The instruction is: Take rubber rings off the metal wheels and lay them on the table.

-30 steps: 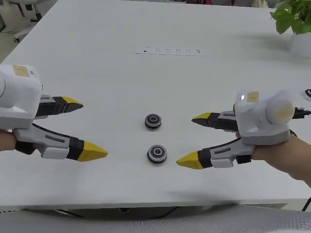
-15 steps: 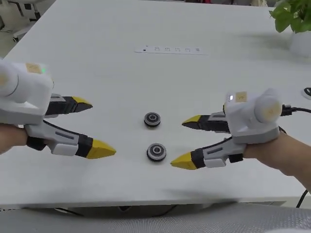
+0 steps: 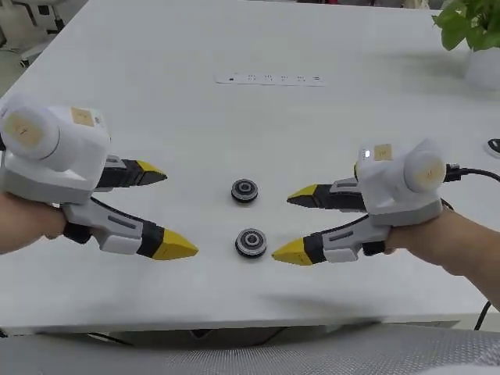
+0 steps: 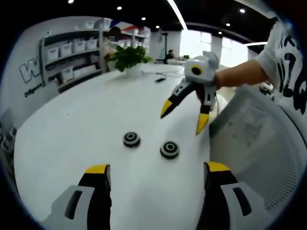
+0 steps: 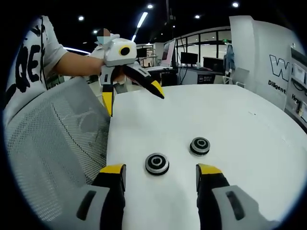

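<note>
On the table (image 3: 195,125) — two wheels (image 3: 244,191)

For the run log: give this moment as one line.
left gripper open, empty | right gripper open, empty | near wheel between grippers, ring on | far wheel ring on

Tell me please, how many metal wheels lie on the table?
2. The far wheel lies near the middle of the table; the near wheel lies closer to its front edge. Both sit between the left gripper and the right gripper. None seems hidden.
</note>
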{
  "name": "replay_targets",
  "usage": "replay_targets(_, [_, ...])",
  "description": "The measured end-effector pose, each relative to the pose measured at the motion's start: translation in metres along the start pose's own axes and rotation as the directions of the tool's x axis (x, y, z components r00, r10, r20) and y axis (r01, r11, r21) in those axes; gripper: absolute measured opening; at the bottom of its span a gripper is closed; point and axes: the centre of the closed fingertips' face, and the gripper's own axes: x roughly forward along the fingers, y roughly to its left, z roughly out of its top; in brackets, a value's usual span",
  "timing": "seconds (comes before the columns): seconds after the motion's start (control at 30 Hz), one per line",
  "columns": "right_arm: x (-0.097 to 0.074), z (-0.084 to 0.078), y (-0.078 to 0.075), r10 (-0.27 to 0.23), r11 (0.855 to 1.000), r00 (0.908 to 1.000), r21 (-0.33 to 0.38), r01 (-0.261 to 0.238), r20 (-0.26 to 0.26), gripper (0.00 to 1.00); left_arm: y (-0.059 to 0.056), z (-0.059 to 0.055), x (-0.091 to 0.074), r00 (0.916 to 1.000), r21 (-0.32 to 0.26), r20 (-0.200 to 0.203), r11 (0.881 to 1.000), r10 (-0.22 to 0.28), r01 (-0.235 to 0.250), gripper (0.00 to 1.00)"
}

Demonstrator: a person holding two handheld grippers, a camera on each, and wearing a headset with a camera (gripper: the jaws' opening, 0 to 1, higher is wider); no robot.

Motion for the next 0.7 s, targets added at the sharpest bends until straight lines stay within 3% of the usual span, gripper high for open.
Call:
replay_targets(0.33, [0.008, -0.004, 0.004, 0.03, 0.999, 0.9993, -0.026, -0.03, -0.022, 0.51, -0.004, 0.004, 0.01, 0.9993, 0.009, -0.002, 0.999, -0.037, 0.037, 0.76])
replay_targets(0.7, [0.016, -0.007, 0.01, 0.076, 0.997, 0.997, -0.005, -0.076, -0.016, 0.41, -0.011, 0.011, 0.026, 0.9969, 0.011, 0.003, 0.997, -0.078, 0.078, 0.68])
